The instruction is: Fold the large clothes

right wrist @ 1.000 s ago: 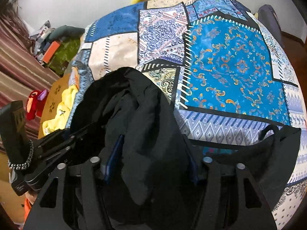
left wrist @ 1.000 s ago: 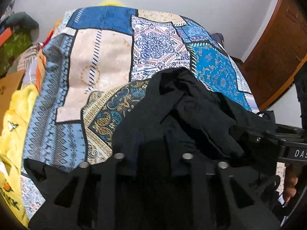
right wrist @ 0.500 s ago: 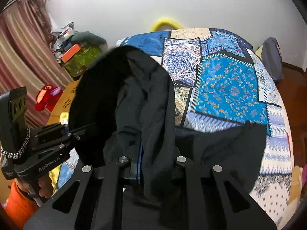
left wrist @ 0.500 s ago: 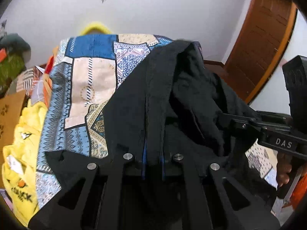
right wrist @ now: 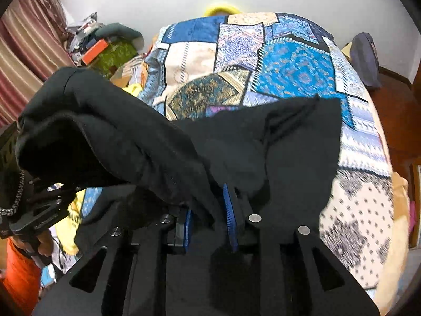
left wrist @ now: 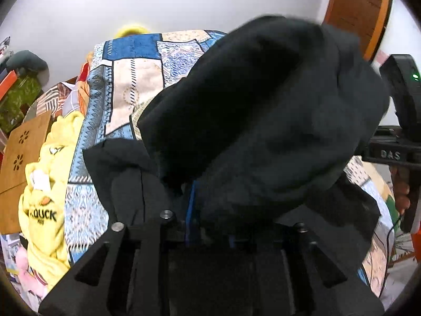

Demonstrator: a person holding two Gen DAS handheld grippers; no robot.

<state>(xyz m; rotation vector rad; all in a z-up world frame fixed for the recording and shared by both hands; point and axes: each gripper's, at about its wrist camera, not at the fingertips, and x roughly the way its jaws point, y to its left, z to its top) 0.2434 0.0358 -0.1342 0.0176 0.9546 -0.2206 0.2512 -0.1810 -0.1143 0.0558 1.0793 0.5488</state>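
The black garment (left wrist: 263, 121) is hanging bunched above the bed (right wrist: 297, 65), lifted between 2 hand-held grippers, with its lower part draping down onto the patchwork bedspread (left wrist: 136, 79).

In the left wrist view, the left hand-held gripper (left wrist: 208, 210) is pinching a fold of the black cloth. Its jaws are opening slightly, yet the blue pads (left wrist: 190, 210) are sitting close together with fabric bulging out above them, so the cloth is gripped. The right hand-held gripper (left wrist: 389, 152) is showing at the right edge of this view, with a person's fingers (left wrist: 401, 192) wrapped around its handle.

In the right wrist view, the right hand-held gripper (right wrist: 210, 216) is holding another fold. Its jaws are also opening a little, and a thick ridge of the black garment (right wrist: 126, 142) is running between the 2 blue pads (right wrist: 229, 216) and pressing against them. The rest of the cloth is spreading flat toward the right across the bed. The left hand-held gripper (right wrist: 36, 210) is appearing at the left edge, half covered by the garment.

A yellow garment (left wrist: 44, 200) is lying on the left side of the bed, beside a wooden board (left wrist: 21, 152).
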